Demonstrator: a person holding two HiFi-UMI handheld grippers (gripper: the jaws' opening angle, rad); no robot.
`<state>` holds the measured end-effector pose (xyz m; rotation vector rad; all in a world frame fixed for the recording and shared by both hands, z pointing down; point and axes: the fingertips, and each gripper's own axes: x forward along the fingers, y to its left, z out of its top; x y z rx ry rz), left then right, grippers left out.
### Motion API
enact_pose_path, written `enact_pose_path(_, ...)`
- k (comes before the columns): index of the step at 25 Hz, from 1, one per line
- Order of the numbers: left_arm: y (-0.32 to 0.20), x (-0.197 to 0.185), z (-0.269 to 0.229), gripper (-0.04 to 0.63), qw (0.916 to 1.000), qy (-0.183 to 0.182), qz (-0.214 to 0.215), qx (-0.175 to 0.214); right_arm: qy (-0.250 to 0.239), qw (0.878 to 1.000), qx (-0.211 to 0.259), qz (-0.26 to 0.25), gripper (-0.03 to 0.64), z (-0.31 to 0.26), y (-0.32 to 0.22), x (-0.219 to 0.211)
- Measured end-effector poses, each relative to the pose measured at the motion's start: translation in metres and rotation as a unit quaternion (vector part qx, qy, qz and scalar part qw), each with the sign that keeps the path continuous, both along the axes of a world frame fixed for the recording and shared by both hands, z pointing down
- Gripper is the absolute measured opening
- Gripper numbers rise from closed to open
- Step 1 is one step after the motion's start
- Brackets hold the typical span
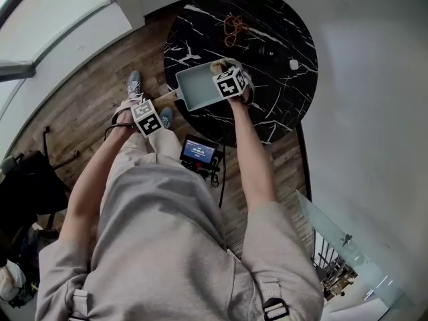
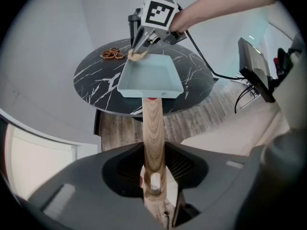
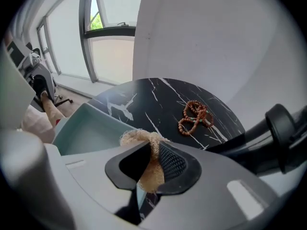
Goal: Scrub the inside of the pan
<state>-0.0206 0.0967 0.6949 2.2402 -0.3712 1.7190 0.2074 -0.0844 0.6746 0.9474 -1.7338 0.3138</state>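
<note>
A pale blue-green square pan (image 1: 197, 85) with a wooden handle (image 2: 153, 128) rests on a round black marble table (image 1: 281, 105). My left gripper (image 2: 153, 176) is shut on the end of the handle, which sticks out over the table's near edge. My right gripper (image 3: 152, 164) is shut on a beige fibrous scrubber (image 3: 144, 140). It hangs over the pan's far corner, with the scrubber (image 2: 136, 55) at the rim. In the head view the right gripper (image 1: 219, 69) stands over the pan's far side and the left gripper (image 1: 157, 105) lies off the table.
A brown bead bracelet (image 1: 234, 27) lies on the table beyond the pan, and a small white object (image 1: 293, 64) sits near the right edge. A black device with a lit screen (image 1: 199, 152) and cables sit on the wood floor below. A white wall runs close on the right.
</note>
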Motion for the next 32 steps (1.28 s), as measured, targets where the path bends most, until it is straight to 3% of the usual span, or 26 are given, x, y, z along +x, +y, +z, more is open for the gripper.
enact_pose_path(8, -0.003, 0.001, 0.001, 0.137, 0.9998, -0.001, 0.019, 0.010, 0.054, 0.996, 0.066, 0.029, 0.071, 0.005, -0.016, -0.012)
enact_pose_path(11, -0.002, -0.001, 0.001, 0.137, 0.9997, -0.001, 0.022, 0.007, 0.059, 0.995, 0.068, 0.040, 0.066, 0.013, -0.011, -0.020)
enact_pose_path(14, -0.002, -0.001, 0.001, 0.137, 0.9997, -0.002, 0.026, 0.005, 0.025, 0.997, 0.029, 0.070, 0.060, 0.032, 0.002, -0.030)
enact_pose_path(19, -0.002, -0.001, 0.002, 0.140, 0.9995, -0.004, 0.031, 0.004, -0.073, 0.988, -0.006, 0.138, 0.061, 0.035, 0.002, -0.037)
enact_pose_path(26, -0.002, -0.001, 0.002, 0.141, 0.9993, -0.013, 0.035, 0.005, -0.146, 0.984, -0.062, 0.077, 0.061, 0.038, 0.022, -0.084)
enact_pose_path(30, -0.002, 0.000, 0.002, 0.141, 0.9993, -0.016, 0.033, 0.005, -0.163, 0.982, -0.096, 0.014, 0.061, 0.040, 0.048, -0.132)
enact_pose_path(32, -0.002, -0.003, 0.002, 0.141, 0.9992, -0.024, 0.031, 0.006, -0.166, 0.979, -0.116, 0.018, 0.061, 0.039, 0.053, -0.140)
